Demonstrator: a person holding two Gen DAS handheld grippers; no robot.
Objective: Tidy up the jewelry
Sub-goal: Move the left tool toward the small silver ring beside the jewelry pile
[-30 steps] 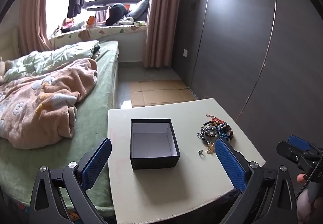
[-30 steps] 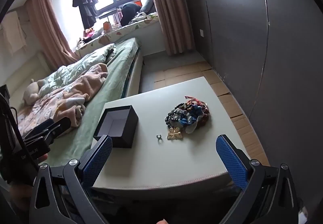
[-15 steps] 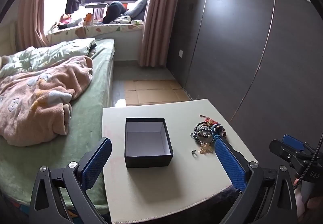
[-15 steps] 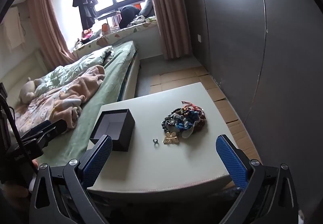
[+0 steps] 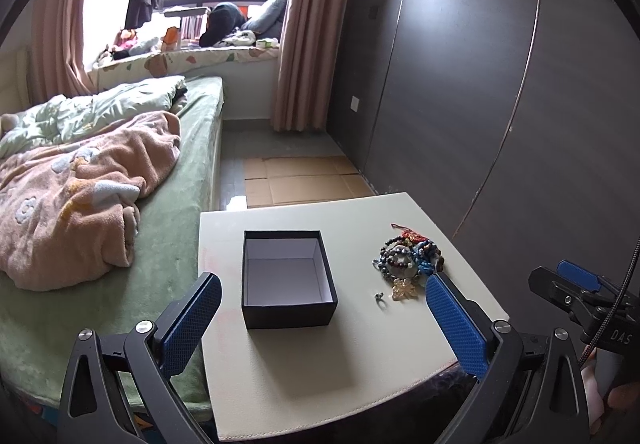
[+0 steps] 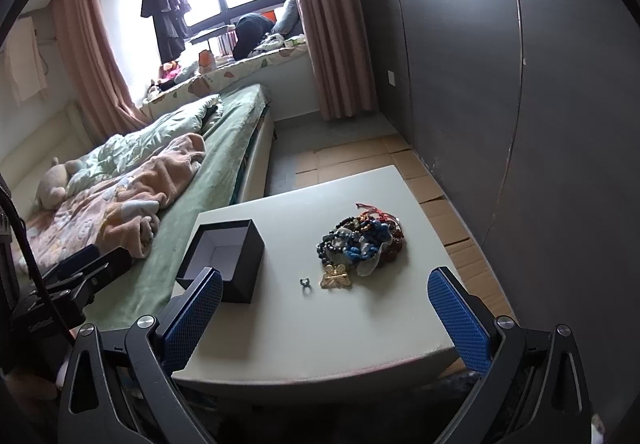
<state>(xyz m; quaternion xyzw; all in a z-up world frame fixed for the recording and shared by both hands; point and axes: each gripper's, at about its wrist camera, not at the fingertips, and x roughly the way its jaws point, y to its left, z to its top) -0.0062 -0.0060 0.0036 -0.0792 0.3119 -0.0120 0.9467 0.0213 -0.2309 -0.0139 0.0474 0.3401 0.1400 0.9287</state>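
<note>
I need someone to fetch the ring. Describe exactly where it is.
On the pale table, look between the open black box and the heap of beaded bracelets. The ring lies alone beside the gold butterfly charm: small, dark metal, separate from the pile.

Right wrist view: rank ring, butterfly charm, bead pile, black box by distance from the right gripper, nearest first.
From the right gripper:
1. ring, just ahead, centre.
2. butterfly charm, beside the ring on its right; too close to call against the ring.
3. black box, ahead left.
4. bead pile, ahead right, behind the charm.
</note>
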